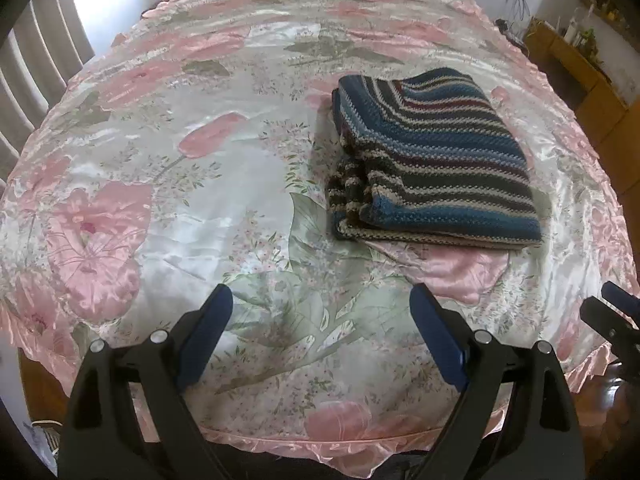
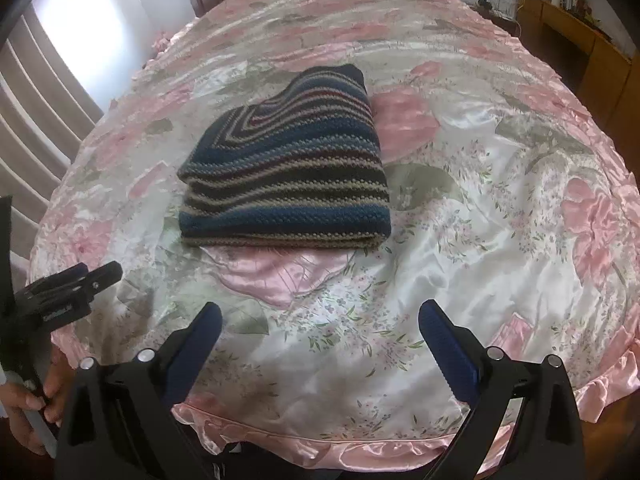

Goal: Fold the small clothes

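Right wrist view: folded striped knit (image 2: 286,168) apparently well beyond the spread right gripper (image 2: 320,318).

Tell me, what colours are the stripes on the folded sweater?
The sweater has blue, beige, black and dark red stripes, clearest in the left wrist view.
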